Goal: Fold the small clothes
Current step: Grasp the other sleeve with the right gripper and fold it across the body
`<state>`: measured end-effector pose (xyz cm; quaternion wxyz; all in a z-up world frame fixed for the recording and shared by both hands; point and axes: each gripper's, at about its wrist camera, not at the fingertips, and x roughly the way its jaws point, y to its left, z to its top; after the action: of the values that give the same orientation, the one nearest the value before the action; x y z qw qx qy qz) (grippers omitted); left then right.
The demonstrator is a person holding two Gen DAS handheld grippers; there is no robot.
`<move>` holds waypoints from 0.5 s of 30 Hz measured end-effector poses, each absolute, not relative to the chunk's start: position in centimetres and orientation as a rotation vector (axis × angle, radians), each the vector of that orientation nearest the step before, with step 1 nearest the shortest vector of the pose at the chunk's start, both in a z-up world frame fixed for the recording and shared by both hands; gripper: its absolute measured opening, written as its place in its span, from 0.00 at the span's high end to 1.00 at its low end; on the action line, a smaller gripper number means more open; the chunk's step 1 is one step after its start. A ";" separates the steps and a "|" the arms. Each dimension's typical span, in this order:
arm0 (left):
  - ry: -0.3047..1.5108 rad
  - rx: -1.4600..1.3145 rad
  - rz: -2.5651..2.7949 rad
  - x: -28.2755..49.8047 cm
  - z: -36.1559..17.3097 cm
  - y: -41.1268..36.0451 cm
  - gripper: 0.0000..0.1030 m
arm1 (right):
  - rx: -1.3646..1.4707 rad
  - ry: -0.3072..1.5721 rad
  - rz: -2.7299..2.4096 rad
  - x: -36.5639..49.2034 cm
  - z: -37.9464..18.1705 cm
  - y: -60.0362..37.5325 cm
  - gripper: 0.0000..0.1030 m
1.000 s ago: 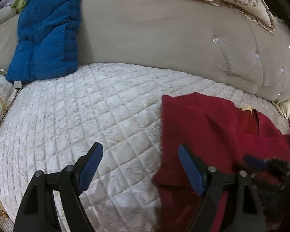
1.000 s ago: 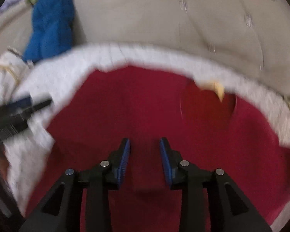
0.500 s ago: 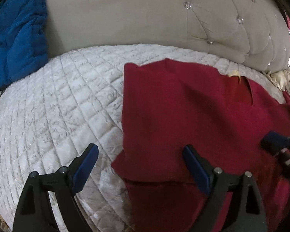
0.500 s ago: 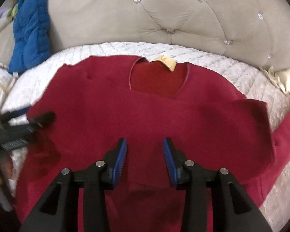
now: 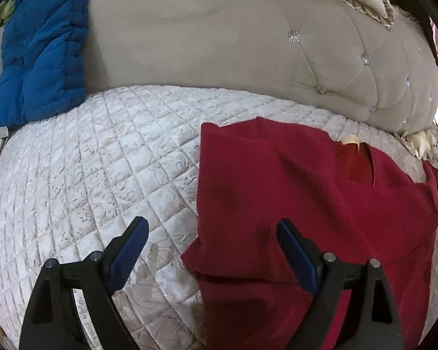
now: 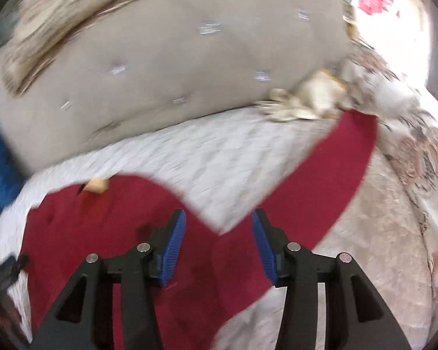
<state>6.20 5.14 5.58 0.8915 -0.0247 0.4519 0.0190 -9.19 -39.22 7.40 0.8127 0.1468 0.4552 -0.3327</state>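
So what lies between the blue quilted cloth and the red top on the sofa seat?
Only bare white quilted seat cover, seen in the left wrist view: nothing rests on it between the blue quilted cloth and the red top.

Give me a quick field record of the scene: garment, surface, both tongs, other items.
garment: red knit top, lying on the cover, left side folded in, right sleeve stretched outward
neck label: tan tag at the collar
surface: white quilted cover, beige tufted backrest behind
left tongs: wide open, over the top's left edge, holding nothing
right tongs: opening, nothing between the pads
other: blue quilted jacket against the backrest, far left
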 end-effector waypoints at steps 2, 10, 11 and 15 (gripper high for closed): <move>0.936 -0.045 0.040 6.3 5.5 4.9 0.11 | 0.341 1.021 -0.755 -8.8 6.8 -41.8 0.73; 0.942 -0.012 0.038 6.4 5.1 4.6 0.11 | 0.331 1.102 -0.823 -8.6 3.9 -44.9 0.84; 0.941 -0.008 0.035 6.4 5.1 4.6 0.11 | 0.268 1.120 -0.829 -8.8 3.7 -44.3 0.99; 0.938 -0.014 0.033 6.2 5.2 4.7 0.11 | 0.193 1.092 -0.839 -11.2 5.4 -42.3 1.00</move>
<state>6.21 4.66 5.20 0.8920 -0.0067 0.4518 0.0157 -11.24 -42.34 5.45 0.7678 0.0887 0.5031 -0.3866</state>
